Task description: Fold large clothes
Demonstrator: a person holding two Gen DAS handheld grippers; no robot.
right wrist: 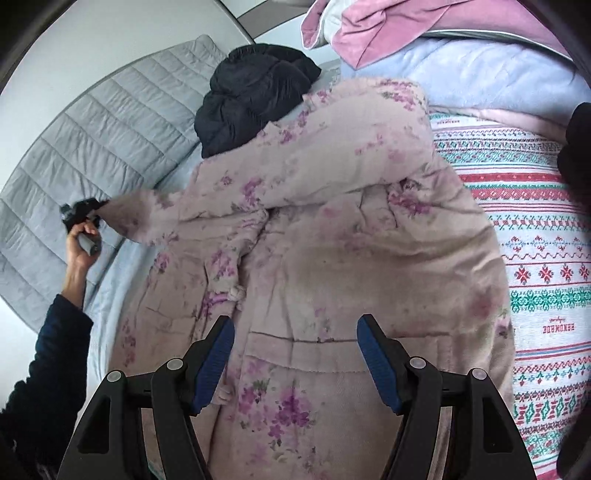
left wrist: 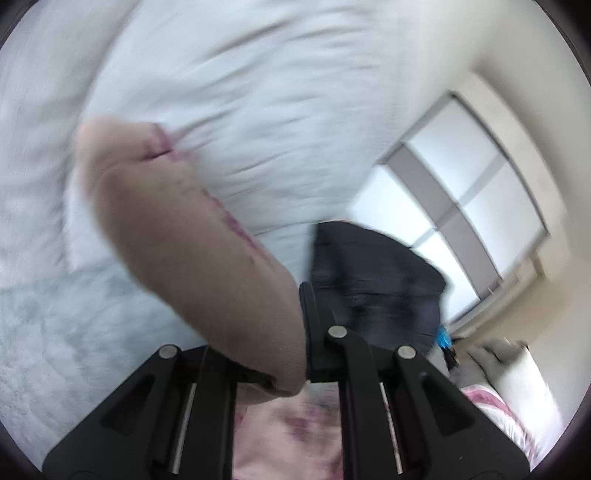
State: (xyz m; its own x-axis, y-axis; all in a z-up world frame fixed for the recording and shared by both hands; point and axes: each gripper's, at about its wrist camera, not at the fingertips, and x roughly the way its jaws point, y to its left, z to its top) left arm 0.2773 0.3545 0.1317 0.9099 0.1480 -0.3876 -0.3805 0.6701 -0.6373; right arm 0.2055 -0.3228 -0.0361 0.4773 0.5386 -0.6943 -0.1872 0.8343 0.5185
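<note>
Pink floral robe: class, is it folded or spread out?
Mostly spread: the robe lies across the bed, one sleeve pulled sideways by the left gripper.

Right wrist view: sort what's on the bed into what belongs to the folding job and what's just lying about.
Part of the job:
- pink floral robe
- its sleeve, pinched in the left gripper
- right gripper, open above the robe

Lying about:
- black jacket
- grey quilted pad
- patterned blanket
- pink bedding

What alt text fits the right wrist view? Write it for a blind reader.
A pink floral robe lies spread on a bed, with the open right tool above its lower part. At far left, the left tool grips the sleeve end; a black garment sits behind.
</note>
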